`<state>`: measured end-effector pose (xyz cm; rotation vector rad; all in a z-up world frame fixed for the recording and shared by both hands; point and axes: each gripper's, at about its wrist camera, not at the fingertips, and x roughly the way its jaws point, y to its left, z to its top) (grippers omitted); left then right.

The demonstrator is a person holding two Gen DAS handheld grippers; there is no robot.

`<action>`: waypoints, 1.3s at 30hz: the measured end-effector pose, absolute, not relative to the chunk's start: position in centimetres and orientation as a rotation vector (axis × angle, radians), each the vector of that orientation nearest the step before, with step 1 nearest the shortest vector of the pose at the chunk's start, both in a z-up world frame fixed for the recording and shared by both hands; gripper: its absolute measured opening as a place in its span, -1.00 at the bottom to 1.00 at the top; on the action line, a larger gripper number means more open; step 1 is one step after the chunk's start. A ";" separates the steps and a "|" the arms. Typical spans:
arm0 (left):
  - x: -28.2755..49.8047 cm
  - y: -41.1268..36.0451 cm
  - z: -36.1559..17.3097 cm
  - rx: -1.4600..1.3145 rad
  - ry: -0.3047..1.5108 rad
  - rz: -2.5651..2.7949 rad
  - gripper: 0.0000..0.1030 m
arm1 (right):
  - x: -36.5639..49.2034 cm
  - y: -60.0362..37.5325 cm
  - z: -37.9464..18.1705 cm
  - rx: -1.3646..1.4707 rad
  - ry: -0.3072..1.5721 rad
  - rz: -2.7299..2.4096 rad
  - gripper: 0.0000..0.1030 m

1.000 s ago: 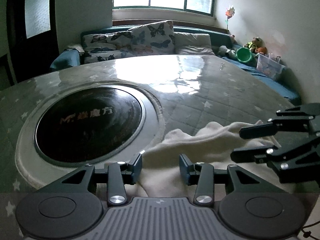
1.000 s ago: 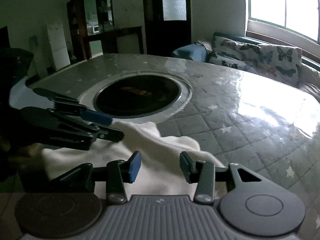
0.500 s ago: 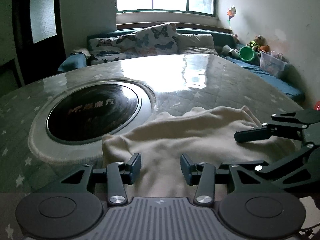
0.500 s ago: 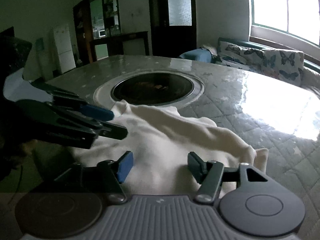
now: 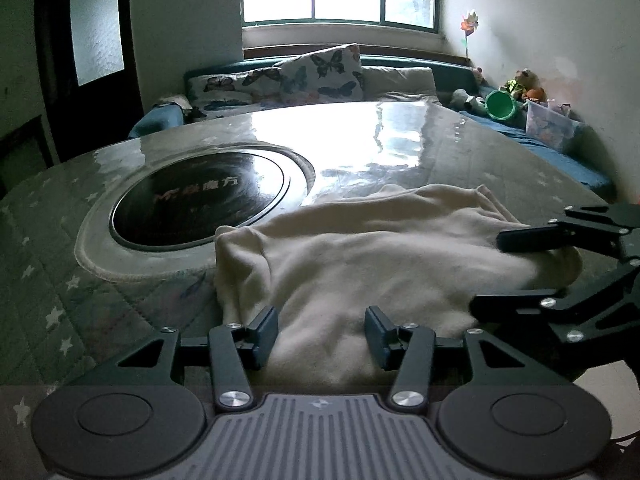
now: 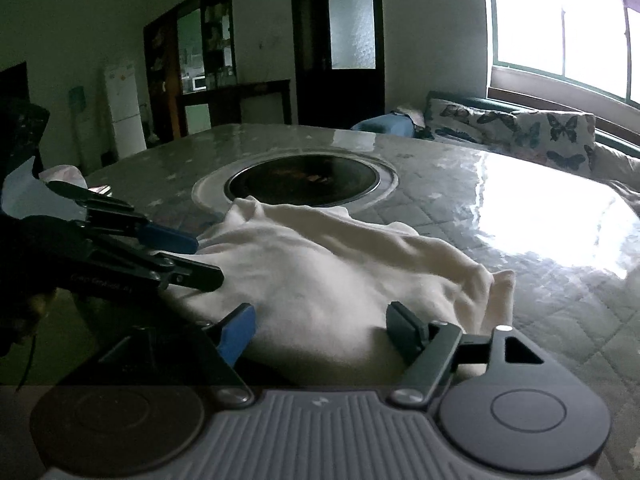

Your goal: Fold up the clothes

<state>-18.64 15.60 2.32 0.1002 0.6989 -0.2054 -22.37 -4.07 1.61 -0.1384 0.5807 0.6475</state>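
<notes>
A cream-white, soft knitted garment lies bunched on the grey quilted, star-patterned table cover, just beside the round black glass hob set into the table (its far edge touches the hob's pale rim). The left gripper hovers over the garment's near edge, its jaws opening, cloth showing between the pads without being pinched. The right gripper sits at the garment's other near side, its jaws also opening wide, with the fabric loose between them.
</notes>
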 end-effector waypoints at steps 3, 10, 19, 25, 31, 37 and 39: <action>-18.5 15.5 2.4 0.088 0.715 -0.195 0.13 | -22.6 -4.6 1.9 -0.116 0.578 0.644 0.54; -18.7 15.7 2.2 0.078 0.743 -0.176 0.40 | -22.8 -6.0 1.2 -0.092 0.613 0.625 0.56; -18.6 16.1 1.9 0.057 0.775 -0.152 0.54 | -22.6 -5.9 0.9 -0.078 0.625 0.644 0.72; -18.4 16.5 1.8 0.029 0.792 -0.148 0.61 | -22.5 -6.1 0.8 -0.028 0.631 0.664 0.90; -18.5 16.4 1.8 0.031 0.793 -0.150 0.67 | -22.5 -5.9 0.8 -0.005 0.640 0.671 1.00; -18.8 17.0 2.4 0.014 0.782 -0.167 0.82 | -22.2 -6.2 1.0 0.040 0.662 0.687 1.00; -18.9 17.4 3.0 0.004 0.770 -0.178 0.96 | -22.1 -6.5 1.4 0.061 0.664 0.699 1.00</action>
